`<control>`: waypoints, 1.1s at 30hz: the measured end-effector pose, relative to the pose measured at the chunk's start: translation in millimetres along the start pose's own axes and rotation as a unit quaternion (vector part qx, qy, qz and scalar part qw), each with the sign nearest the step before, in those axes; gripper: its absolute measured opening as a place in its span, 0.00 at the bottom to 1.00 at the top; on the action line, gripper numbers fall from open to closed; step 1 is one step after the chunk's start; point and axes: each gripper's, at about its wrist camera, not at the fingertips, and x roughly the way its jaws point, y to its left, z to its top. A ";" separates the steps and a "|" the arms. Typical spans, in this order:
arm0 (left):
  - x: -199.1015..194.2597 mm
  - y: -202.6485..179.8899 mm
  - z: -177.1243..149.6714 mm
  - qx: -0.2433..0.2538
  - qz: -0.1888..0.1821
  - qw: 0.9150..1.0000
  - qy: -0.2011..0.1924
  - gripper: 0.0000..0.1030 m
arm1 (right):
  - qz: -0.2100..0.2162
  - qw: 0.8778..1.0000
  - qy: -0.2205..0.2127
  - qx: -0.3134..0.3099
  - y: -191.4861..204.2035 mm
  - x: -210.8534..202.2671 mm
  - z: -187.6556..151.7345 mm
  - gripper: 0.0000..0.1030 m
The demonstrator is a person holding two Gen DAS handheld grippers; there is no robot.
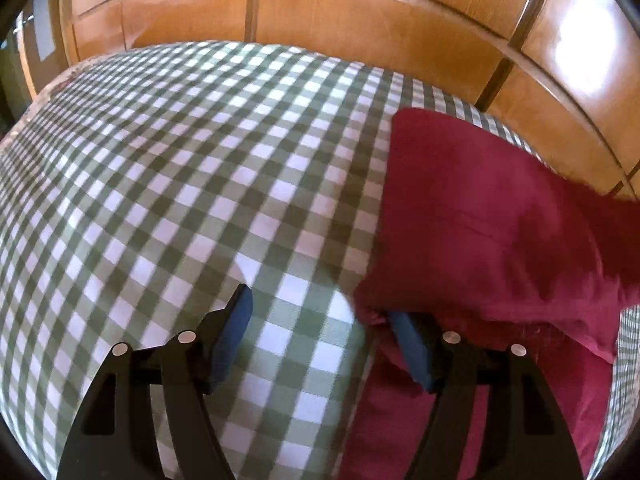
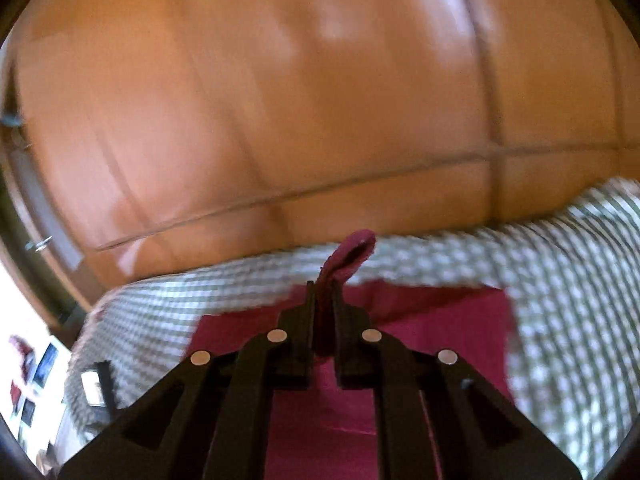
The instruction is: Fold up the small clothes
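The left gripper's (image 1: 320, 320) fingers (image 1: 236, 320) stand well apart over the checked cloth (image 1: 180, 184), nothing pinched between the blue pads. Its left pad hangs above bare checks; its right pad (image 1: 412, 352) sits at the crumpled near-left edge of the red garment (image 1: 480, 220), and whether it touches the fabric I cannot tell. The garment lies on the right side of the cloth, its far-left corner close to the cloth's far edge, its right part blurred. Behind the cloth stands wooden panelling (image 1: 340, 12) with dark seams.

The right gripper's (image 2: 325, 308) fingers (image 2: 298, 344) are clamped almost together on a fold of the same garment (image 2: 440, 340); a loop of red fabric (image 2: 352, 252) sticks up past the fingertips, and the rest hangs down and spreads over the cloth (image 2: 560, 280) beneath. This view is smeared by motion. The cloth's far edge runs across the middle of the view, with the panelling (image 2: 280, 100) filling everything above it. At the far left, beyond the cloth's left edge, is a small dark object (image 2: 98, 388) too blurred to name
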 end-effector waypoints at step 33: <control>-45.3 -90.1 26.5 0.150 -0.148 0.974 -0.078 0.61 | -0.098 0.991 0.088 0.013 -54.1 54.9 -74.9 0.56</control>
